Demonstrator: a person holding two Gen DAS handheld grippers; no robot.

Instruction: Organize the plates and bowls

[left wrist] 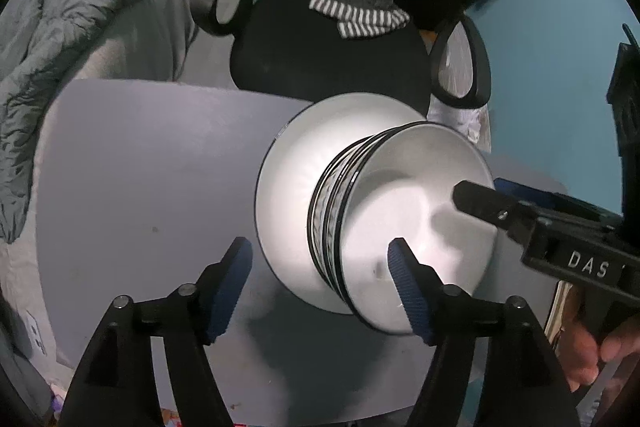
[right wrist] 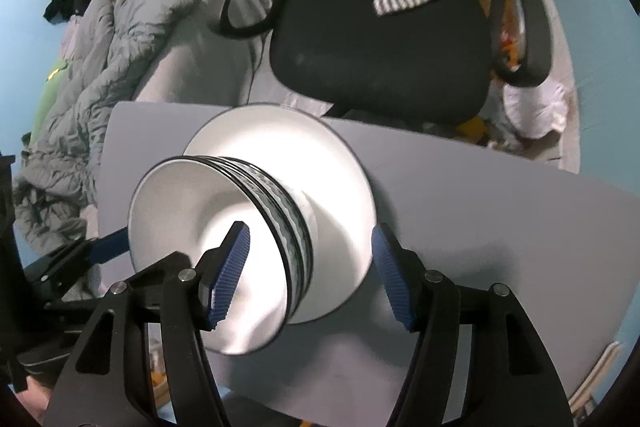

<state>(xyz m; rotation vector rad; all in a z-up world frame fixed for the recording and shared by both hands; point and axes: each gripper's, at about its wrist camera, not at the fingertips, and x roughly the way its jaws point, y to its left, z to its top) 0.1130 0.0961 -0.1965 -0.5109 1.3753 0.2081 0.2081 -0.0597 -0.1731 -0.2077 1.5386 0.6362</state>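
In the left wrist view, the left gripper (left wrist: 320, 279) hangs with fingers spread wide over the grey table (left wrist: 140, 167); centre-right, nested bowls (left wrist: 400, 219) sit on a white plate (left wrist: 288, 179). The right gripper (right wrist: 310, 267), fingers apart, straddles the bowls' rim.

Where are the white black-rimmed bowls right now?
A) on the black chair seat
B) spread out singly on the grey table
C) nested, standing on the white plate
C: the nested white black-rimmed bowls stand on the wide white plate, which lies on the grey table.
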